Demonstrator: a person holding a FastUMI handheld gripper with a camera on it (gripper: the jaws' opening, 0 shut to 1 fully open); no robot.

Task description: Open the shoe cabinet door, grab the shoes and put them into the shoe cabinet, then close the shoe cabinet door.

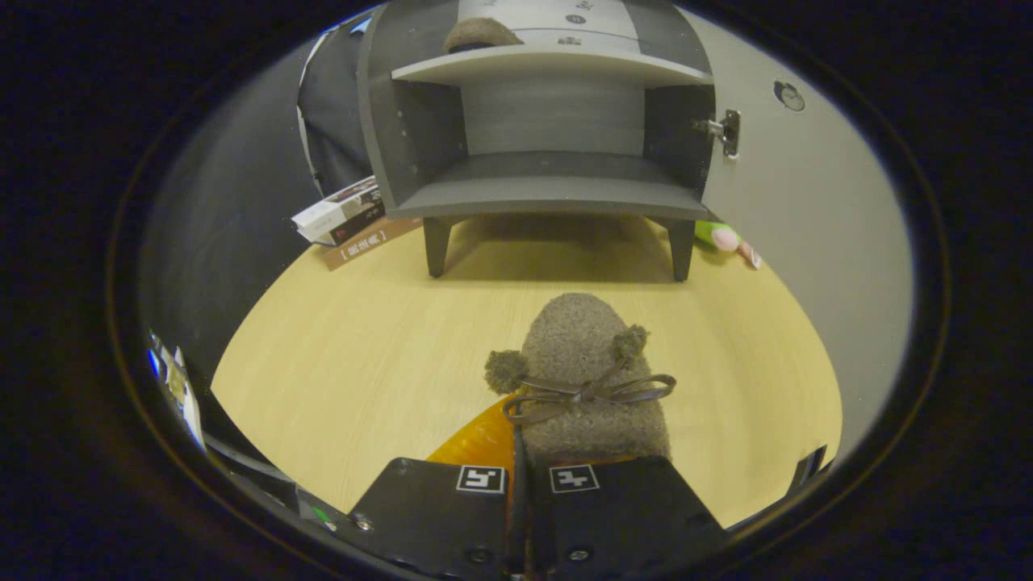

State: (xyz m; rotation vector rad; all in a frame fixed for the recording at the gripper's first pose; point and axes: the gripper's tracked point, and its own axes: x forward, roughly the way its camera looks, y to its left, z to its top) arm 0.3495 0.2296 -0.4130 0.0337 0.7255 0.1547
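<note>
Shoe in the grip, cabinet open ahead at 12 o'clock

Gripper view: the gripper point(516, 484) has its fingers drawn nearly together, and they appear to pinch the rear edge of a fuzzy brown shoe point(585, 379) with pompoms and a bow, whose toe points toward 12 o'clock over the wooden table point(339, 363). Beyond it stands the shoe cabinet point(549, 161) with its door point(807, 202) swung open at 2 o'clock, hinge showing. The lower shelf point(553, 190) is bare; a second shoe point(482, 36) rests on the upper shelf at 11 o'clock. A stack of books point(347, 218) lies at 10 o'clock beside the cabinet. By my reading the carrying step is under way: next the shoe must be lifted above the shelf lip, pushed straight forward into the lower compartment, then let go.
</note>
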